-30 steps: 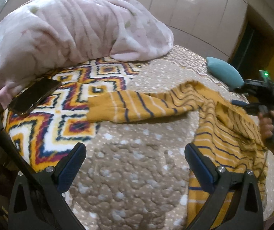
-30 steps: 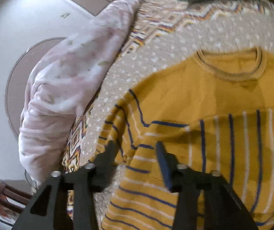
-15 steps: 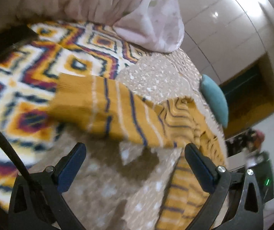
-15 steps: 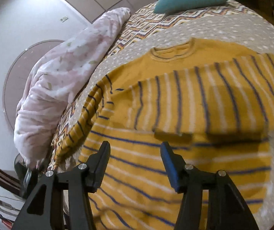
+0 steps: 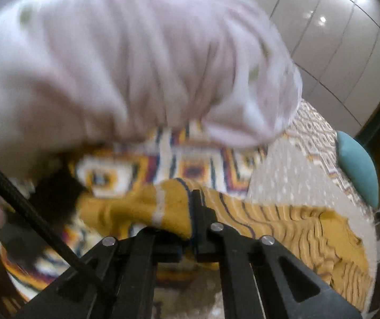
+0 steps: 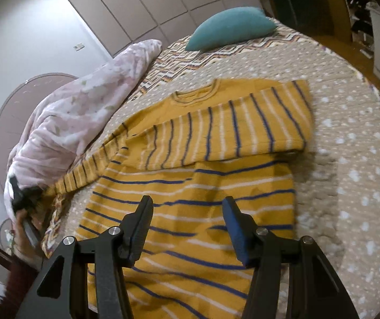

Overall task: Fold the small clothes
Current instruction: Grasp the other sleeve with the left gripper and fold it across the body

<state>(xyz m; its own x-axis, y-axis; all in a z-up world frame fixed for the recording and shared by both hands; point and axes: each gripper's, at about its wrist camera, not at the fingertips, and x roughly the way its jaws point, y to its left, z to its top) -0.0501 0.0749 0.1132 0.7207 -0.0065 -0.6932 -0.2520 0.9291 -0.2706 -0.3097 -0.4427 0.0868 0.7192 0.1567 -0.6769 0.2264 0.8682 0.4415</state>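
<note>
The sweater (image 6: 197,186) lies flat on the bed (image 6: 349,138), one sleeve already folded across the chest, the other sleeve (image 5: 147,210) stretching toward the quilt (image 5: 126,61) with its cuff clamped in the closed left gripper (image 5: 192,228); the right gripper (image 6: 187,228) hovers open above the hem.

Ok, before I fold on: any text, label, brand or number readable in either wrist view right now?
None can be read.
Mustard striped sweater: no tag or print visible.
Small wall plate: too small and blurred to tell if it carries any marking.
Pink duvet and patterned bedspread: patterns only, no lettering.
</note>
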